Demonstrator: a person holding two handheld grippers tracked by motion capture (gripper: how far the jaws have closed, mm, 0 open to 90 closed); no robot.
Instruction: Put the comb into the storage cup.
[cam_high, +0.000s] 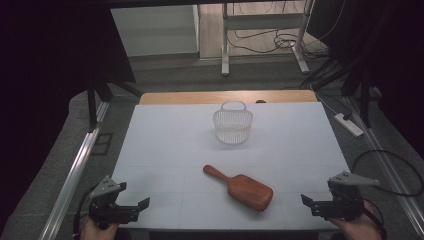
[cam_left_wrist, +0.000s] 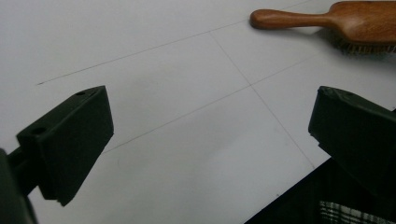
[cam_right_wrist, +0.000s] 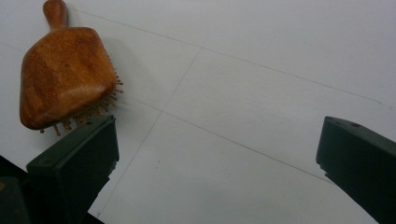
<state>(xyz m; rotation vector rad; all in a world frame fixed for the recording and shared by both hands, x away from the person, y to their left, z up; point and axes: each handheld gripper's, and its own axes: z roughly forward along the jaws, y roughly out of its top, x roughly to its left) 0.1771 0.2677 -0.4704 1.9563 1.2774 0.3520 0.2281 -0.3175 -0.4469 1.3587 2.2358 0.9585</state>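
Note:
A wooden hairbrush (cam_high: 240, 187) lies bristles down on the white table top (cam_high: 170, 140), its handle pointing to the far left. Behind it, near the table's middle, a white wire basket (cam_high: 233, 123) stands upright with its handle up. My left gripper (cam_high: 136, 206) rests open at the near left corner, jaws pointing right. In the left gripper view the left gripper (cam_left_wrist: 210, 135) has only bare table between its jaws, with the hairbrush (cam_left_wrist: 355, 21) farther off. My right gripper (cam_high: 314, 204) is open at the near right. In the right gripper view the right gripper (cam_right_wrist: 219, 154) holds nothing, and the hairbrush (cam_right_wrist: 65, 74) lies just beyond its left jaw.
A strip of wooden table edge (cam_high: 225, 96) runs behind the white top. A metal rail (cam_high: 75, 170) lines the floor at the left. A power strip (cam_high: 348, 124) and cables lie on the floor at the right. Desk legs (cam_high: 225, 45) stand at the back.

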